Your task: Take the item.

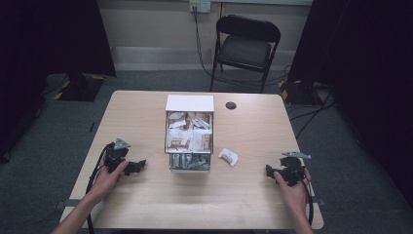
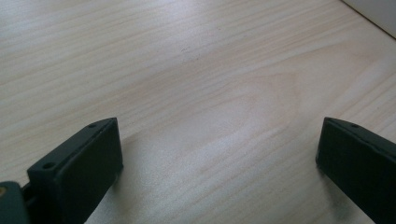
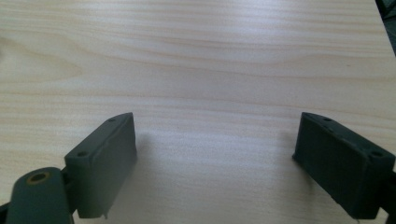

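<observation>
High view: box [image 1: 190, 103] w/ packets [image 1: 189, 138] mid-table; both grippers' fingers wide open, holding nothing.

A box [image 1: 189, 136] is set at the middle of the table [image 1: 146, 204], with packets [image 1: 189, 132] held inside it. A single packet [image 1: 228, 156] is laid on the table just right of the box. The left gripper [image 1: 138, 165] is placed well left of the box, the right gripper [image 1: 269, 170] well right of the single packet. A chair [image 1: 246, 48] is stood behind the table.
</observation>
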The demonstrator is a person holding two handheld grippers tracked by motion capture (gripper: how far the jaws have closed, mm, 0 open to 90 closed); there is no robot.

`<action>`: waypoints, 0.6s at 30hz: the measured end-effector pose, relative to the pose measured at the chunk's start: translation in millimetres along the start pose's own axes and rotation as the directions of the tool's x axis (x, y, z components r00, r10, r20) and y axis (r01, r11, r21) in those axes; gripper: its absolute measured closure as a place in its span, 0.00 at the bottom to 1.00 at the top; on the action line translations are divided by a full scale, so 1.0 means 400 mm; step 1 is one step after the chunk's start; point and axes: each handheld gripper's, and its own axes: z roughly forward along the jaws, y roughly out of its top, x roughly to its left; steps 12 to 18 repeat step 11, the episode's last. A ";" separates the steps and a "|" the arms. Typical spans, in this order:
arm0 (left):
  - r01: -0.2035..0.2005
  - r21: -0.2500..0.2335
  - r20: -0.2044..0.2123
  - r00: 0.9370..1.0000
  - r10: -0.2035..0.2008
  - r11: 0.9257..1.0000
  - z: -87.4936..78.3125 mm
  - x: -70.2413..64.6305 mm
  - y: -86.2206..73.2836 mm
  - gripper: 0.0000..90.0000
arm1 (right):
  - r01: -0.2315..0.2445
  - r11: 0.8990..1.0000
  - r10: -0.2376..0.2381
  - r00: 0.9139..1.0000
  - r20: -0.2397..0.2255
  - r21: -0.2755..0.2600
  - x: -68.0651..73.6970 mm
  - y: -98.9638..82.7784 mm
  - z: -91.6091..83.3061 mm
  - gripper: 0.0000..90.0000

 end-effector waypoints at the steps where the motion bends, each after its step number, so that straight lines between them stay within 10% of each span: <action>1: 0.000 0.000 0.000 1.000 0.000 1.000 0.000 0.000 0.000 0.00 | -0.001 1.000 0.001 1.000 0.002 -0.006 0.001 -0.002 0.001 0.11; 18: 0.000 0.000 0.001 1.000 0.000 1.000 0.000 0.000 0.000 0.00 | -0.016 0.999 0.017 1.000 0.024 -0.051 0.009 -0.018 0.001 0.08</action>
